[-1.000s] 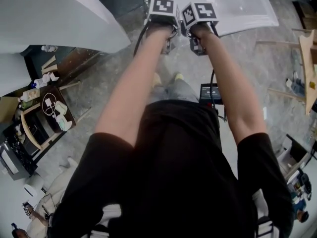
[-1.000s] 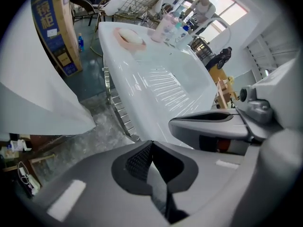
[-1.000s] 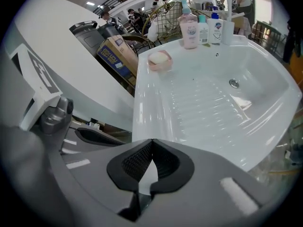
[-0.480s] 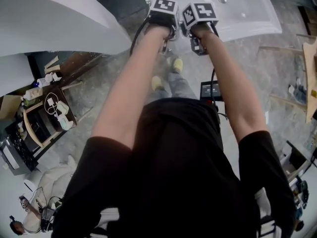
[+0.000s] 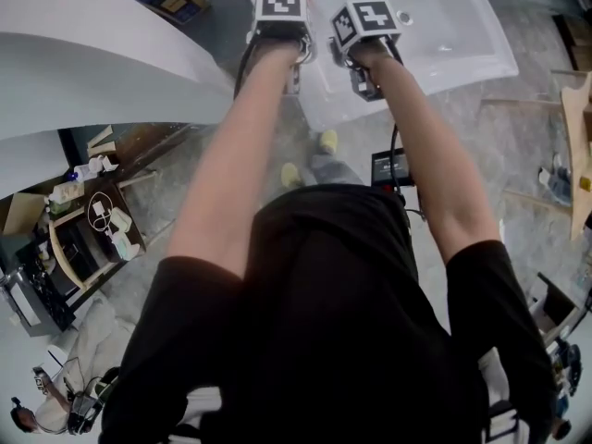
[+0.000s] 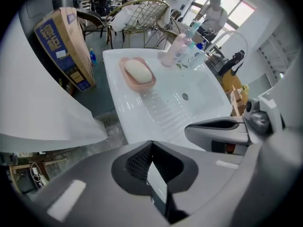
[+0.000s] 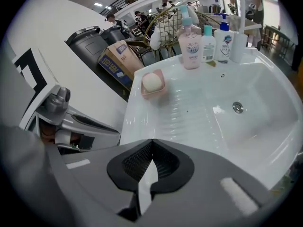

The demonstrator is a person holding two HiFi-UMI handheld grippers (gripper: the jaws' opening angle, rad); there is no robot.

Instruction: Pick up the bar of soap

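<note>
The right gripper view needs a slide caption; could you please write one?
Right gripper, jaws shut, over the white ceramic basin; white oval soap bar rests in a pink dish.

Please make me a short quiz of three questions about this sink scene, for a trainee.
1. True or false: the bar of soap lies in the pink dish.
2. The right hand-held gripper is: A open; B shut on the soap; C shut and empty.
3. Does the left hand-held gripper touch the soap?
Key: 1 true; 2 C; 3 no.
</note>
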